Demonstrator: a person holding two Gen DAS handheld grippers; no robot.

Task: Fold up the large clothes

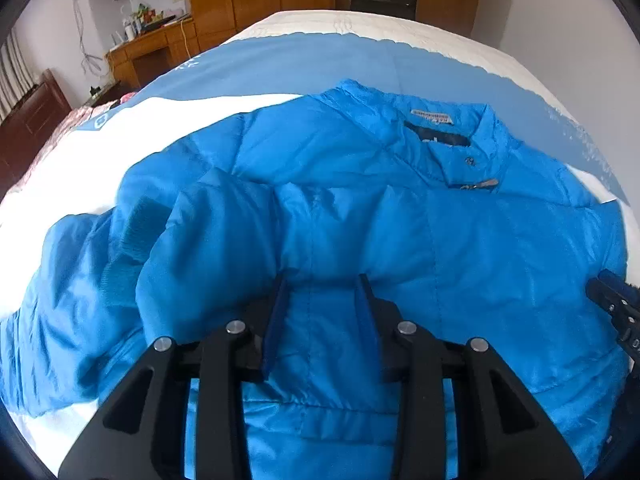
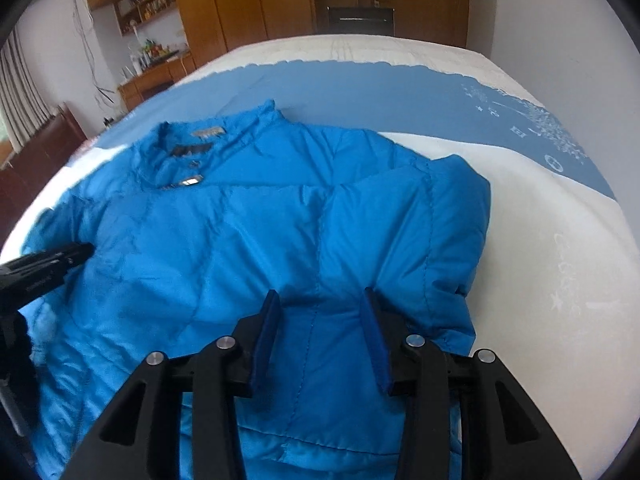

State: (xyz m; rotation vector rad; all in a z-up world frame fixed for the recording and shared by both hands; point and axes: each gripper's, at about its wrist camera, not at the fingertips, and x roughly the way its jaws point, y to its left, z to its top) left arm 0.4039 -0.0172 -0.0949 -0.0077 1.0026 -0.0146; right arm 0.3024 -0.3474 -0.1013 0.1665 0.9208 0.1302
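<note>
Right gripper [image 2: 320,300] jaws pinch a raised fold of the blue jacket [image 2: 240,232] on the bed [image 2: 560,260].

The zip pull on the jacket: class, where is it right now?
In the left wrist view the zip pull lies right of centre, just below the collar and its snap, on the jacket spread over the bed.

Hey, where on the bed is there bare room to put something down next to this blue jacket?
Free: the white sheet beside the jacket's folded side, and the blue sheet beyond its collar. In the left wrist view, a white strip above the shoulder. Crowded: the bunched sleeve and the middle, where the left gripper and right gripper press.
</note>
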